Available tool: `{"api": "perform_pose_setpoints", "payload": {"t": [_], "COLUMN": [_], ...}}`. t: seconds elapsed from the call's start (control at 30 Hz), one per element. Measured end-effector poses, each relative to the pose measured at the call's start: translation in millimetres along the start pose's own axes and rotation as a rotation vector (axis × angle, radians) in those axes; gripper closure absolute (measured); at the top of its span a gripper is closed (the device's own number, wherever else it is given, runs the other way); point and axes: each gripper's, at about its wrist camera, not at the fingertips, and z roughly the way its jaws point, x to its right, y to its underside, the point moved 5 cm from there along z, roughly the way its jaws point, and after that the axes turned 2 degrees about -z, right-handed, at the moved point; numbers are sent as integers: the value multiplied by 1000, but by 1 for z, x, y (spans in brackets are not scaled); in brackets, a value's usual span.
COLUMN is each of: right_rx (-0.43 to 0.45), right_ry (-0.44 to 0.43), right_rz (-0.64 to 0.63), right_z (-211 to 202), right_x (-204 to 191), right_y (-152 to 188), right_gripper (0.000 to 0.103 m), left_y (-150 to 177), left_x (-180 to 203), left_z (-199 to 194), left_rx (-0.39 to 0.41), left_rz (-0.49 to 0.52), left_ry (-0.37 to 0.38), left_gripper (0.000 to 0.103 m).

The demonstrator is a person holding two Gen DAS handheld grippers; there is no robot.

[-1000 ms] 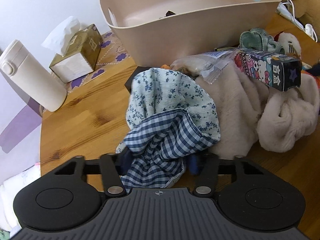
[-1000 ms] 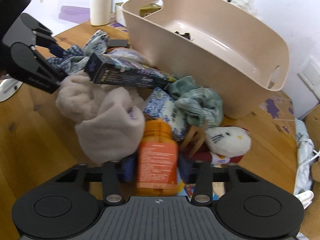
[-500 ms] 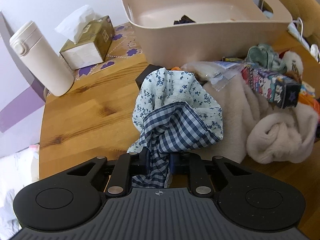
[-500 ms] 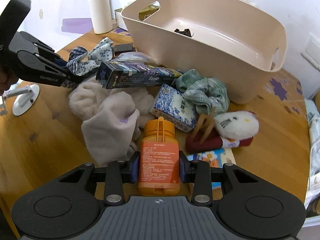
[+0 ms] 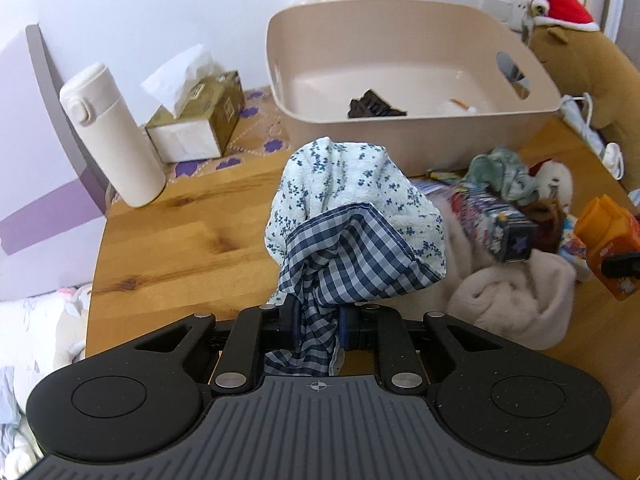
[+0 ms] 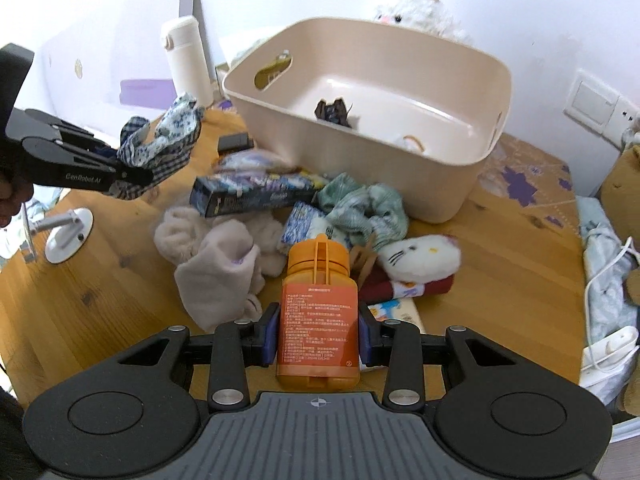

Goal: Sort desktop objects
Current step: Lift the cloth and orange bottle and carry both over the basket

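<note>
Pinching blue cloth (image 5: pixel 352 240), left jaws nearly closed; right jaws clamp orange bottle (image 6: pixel 318 316).

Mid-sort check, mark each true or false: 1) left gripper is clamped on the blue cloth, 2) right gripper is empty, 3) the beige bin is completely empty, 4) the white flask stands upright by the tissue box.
1) True: the left gripper is shut on the blue cloth.
2) False: the right gripper grips the orange bottle.
3) False: the beige bin holds a small dark item.
4) True: the white flask stands upright beside the tissue box.
</note>
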Motion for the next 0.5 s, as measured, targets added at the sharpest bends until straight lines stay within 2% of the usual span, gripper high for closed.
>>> {"api": "perform_pose_setpoints", "payload": {"t": [0.23, 0.5], "right_rx": [36, 100], "right_ry": [8, 68], "right_rz": [17, 50], "right_z": [-25, -52], "right_x": [12, 33], "right_y": [-8, -21], "right_gripper": [68, 68], "left_y": [-8, -27], "left_x": [4, 17], "left_z": [-17, -34], "left_rx": [26, 85], "left_rz": [9, 16], "left_ry": [4, 24], "left_gripper": [86, 86]}}
